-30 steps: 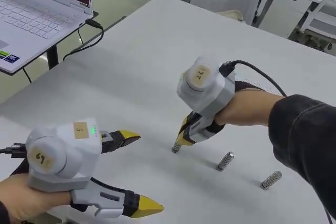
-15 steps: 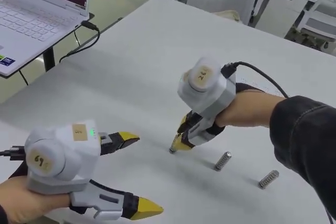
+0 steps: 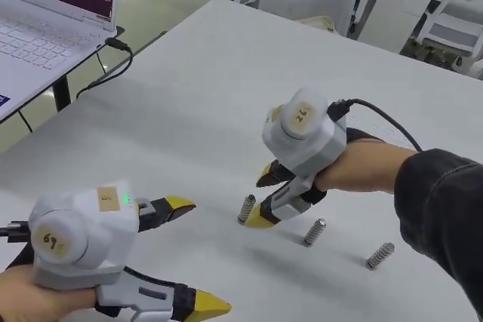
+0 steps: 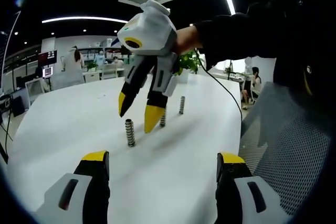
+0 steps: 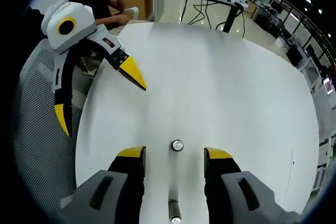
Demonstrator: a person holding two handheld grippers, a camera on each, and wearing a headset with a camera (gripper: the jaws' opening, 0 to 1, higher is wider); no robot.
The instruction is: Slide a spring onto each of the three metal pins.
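Springs (image 3: 315, 232): bright coiled metal, shiny.
Table (image 3: 226, 88): white, smooth, matt.
Left gripper (image 3: 205, 256), right gripper (image 3: 255, 203): white satin plastic shells, yellow tips.
Sleeve (image 3: 445, 201): dark matt cloth.
Chair (image 4: 294, 150): grey mesh fabric.

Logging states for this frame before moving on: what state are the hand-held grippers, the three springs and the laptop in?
Left hand-held gripper: open, holding nothing.
Right hand-held gripper: open, jaws either side of the first spring.
First spring: upright, not gripped.
Middle spring: upright, free.
End spring: upright, free.
Laptop: open, screen lit.
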